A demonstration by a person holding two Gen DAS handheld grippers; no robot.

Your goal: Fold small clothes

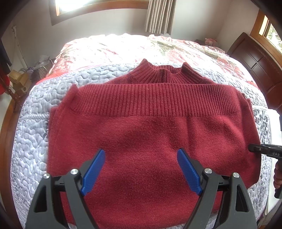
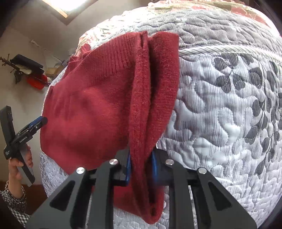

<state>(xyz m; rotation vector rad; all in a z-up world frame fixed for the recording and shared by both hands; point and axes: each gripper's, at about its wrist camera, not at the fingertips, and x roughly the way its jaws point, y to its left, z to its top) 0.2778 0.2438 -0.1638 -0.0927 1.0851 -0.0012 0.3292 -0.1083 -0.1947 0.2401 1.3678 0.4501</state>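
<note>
My right claw (image 2: 141,169) pinches the red sweater's (image 1: 149,141) side edge on the bed (image 1: 35,123), my left claw (image 1: 141,165) hangs wide over its near half, collar at 12 o'clock.

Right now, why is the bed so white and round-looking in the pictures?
Left wrist view: window glare washes out the far bedspread; the fisheye curves the bed. Right wrist view: the quilt bulges the same way, and the sweater is sharp.
</note>
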